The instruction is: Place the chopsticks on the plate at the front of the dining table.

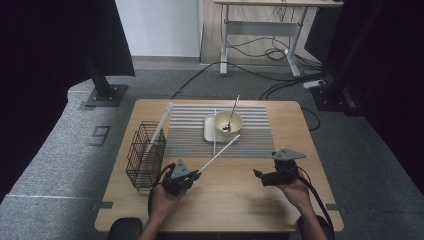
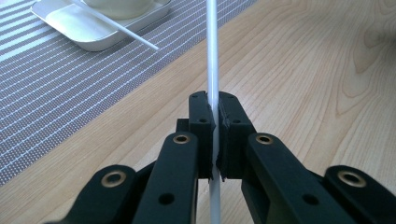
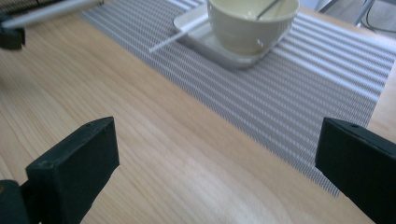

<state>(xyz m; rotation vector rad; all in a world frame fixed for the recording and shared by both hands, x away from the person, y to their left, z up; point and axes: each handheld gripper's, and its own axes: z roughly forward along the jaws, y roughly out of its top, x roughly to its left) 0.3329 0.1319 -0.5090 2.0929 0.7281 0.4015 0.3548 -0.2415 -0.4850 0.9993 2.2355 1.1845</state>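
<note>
My left gripper [image 1: 196, 174] [image 2: 213, 100] is shut on a long white chopstick [image 1: 220, 154] [image 2: 212, 56], which slants up and right toward a cream bowl [image 1: 228, 121] [image 3: 247, 28]. The bowl holds a metal spoon [image 1: 232, 112] and stands on a white square plate [image 1: 208, 131] [image 2: 70, 23] [image 3: 219, 49]. A second white chopstick [image 1: 215, 137] [image 2: 121, 30] [image 3: 170, 41] rests across the plate's edge. My right gripper [image 1: 258, 175] [image 3: 217, 135] is open over bare wood, right of the left one and near the placemat's front edge, with nothing between its jaws.
A grey striped placemat [image 1: 190, 135] lies under the plate. A black wire basket [image 1: 145, 157] stands at the table's left with a long pale strip [image 1: 159, 127] leaning in it. Bare wood [image 1: 225, 200] runs along the front.
</note>
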